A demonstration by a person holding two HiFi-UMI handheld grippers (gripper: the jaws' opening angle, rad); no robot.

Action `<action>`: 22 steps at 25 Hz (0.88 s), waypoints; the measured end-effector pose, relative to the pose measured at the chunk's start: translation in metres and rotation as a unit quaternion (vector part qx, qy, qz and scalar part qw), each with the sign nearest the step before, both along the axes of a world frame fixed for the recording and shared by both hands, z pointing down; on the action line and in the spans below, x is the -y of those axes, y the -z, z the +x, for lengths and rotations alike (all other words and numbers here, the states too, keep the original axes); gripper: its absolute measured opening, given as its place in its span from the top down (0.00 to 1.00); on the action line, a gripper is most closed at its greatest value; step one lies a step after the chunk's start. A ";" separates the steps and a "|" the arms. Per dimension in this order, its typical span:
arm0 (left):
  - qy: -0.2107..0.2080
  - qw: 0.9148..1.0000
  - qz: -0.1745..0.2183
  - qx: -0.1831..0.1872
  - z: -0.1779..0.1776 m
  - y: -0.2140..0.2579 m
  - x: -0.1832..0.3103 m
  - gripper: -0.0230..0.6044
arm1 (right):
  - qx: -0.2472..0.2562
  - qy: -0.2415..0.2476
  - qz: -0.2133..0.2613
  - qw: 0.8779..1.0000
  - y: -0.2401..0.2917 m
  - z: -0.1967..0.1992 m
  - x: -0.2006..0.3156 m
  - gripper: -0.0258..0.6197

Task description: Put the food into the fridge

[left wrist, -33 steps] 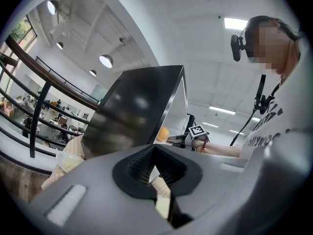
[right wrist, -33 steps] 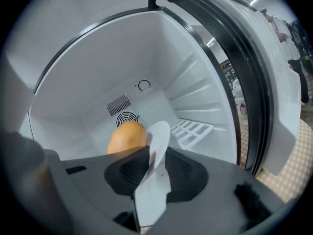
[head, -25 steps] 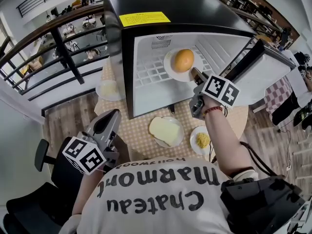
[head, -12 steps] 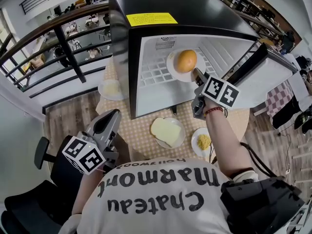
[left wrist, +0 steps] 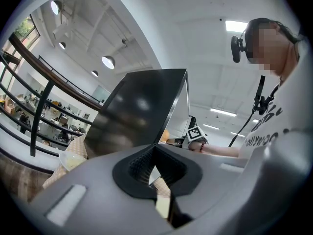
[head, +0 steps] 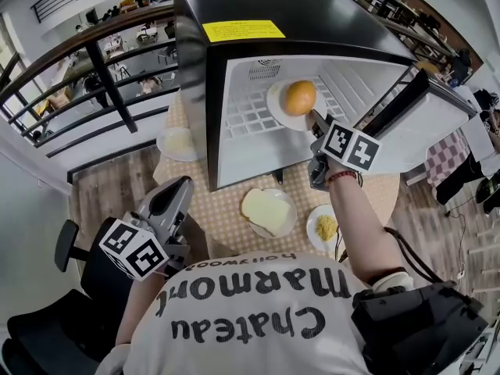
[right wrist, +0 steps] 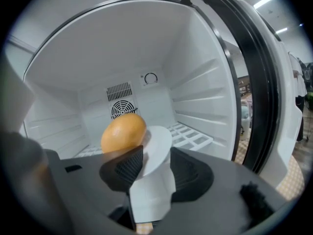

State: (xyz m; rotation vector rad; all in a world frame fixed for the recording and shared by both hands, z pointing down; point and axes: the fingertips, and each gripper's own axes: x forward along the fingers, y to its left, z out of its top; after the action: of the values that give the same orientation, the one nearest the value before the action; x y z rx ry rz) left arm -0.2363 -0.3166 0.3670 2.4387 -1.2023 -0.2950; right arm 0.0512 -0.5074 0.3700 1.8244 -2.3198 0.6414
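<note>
Left tool (head: 178, 187) is parked nearest, low on the left by the person's side. It's closed and empty, with nothing between the pads.

Just beyond it on the table (head: 226, 225) sit a bread plate (head: 268, 211) and, to its right, a plate of yellow crumbly food (head: 325, 226). Neither has been loaded yet. A third dish (head: 177, 143) sits far left beside the fridge (head: 258, 6); can't tell what's in it.

Right tool (head: 313, 119) is reaching into the fridge with its jaws opening. The white plate's (head: 275, 100) rim is between them, with a gap showing on the right pad, so I read it as released. The plate sits on the wire shelf (head: 246, 116), carrying the round orange food (head: 300, 97).

Risks:
- Pulling back before the pads are fully clear of the rim would snag the plate and drag it toward the shelf's front edge.
- The food is round and loose, so any jolt could roll it off the plate.
- The door (head: 426, 123) hangs open close on the right. A sideways exit could clip it.

Judgement: one plate in, at least two to go.
</note>
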 end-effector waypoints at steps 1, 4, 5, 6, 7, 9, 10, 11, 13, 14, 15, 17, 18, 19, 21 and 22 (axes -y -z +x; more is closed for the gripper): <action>0.001 1.000 0.001 0.000 0.000 0.001 0.000 0.95 | -0.005 0.001 0.001 1.000 0.001 0.000 0.000 0.68; 0.004 1.000 0.002 0.001 -0.001 0.002 0.000 0.95 | -0.017 0.002 0.005 1.000 0.001 -0.001 0.001 0.68; 0.004 1.000 0.002 0.001 -0.002 0.002 0.000 0.95 | -0.020 0.002 0.006 1.000 0.001 -0.001 0.001 0.67; 0.004 1.000 0.002 0.001 -0.002 0.002 0.000 0.95 | -0.025 0.002 0.007 1.000 0.002 -0.001 0.001 0.67; 0.005 1.000 0.002 0.001 -0.003 0.001 0.000 0.95 | -0.032 0.003 0.008 0.999 0.002 -0.002 0.001 0.67; 0.006 1.000 0.001 0.001 -0.003 0.001 0.000 0.95 | -0.046 0.006 0.010 0.999 0.002 -0.002 0.002 0.67; 0.007 1.000 0.001 0.001 -0.003 0.001 0.000 0.95 | -0.052 0.007 0.011 0.999 0.003 -0.002 0.002 0.67; 0.007 1.000 0.001 0.001 -0.003 0.001 -0.001 0.95 | -0.056 0.007 0.012 0.998 0.003 -0.002 0.002 0.67; 0.008 1.000 0.001 0.002 -0.003 0.001 -0.001 0.95 | -0.066 0.009 0.014 0.998 0.003 -0.003 0.002 0.67; 0.009 1.000 0.002 0.002 -0.004 0.002 -0.002 0.95 | -0.073 0.011 0.016 0.997 0.003 -0.003 0.002 0.67; 0.010 1.000 0.003 0.003 -0.005 0.002 -0.002 0.95 | -0.079 0.012 0.017 0.997 0.003 -0.004 0.002 0.67; 0.012 1.000 0.004 0.005 -0.007 0.002 -0.004 0.95 | -0.090 0.017 0.021 0.996 0.003 -0.005 0.003 0.67; 0.014 1.000 0.004 0.007 -0.008 0.002 -0.005 0.95 | -0.093 0.020 0.024 0.995 0.003 -0.006 0.003 0.67; 0.015 1.000 0.004 0.010 -0.009 0.002 -0.006 0.95 | -0.098 0.023 0.027 0.995 0.004 -0.006 0.003 0.67; 0.018 1.000 0.004 0.015 -0.010 0.002 -0.008 0.95 | -0.110 0.032 0.033 0.993 0.005 -0.008 0.003 0.67; 0.019 1.000 0.005 0.016 -0.011 0.002 -0.009 0.95 | -0.117 0.037 0.036 0.992 0.007 -0.009 0.003 0.67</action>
State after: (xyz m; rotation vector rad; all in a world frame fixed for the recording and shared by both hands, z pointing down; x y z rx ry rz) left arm -0.2476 -0.3075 0.3651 2.4395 -1.2650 -0.2733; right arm 0.0422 -0.5107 0.3634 1.7272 -2.2690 0.3174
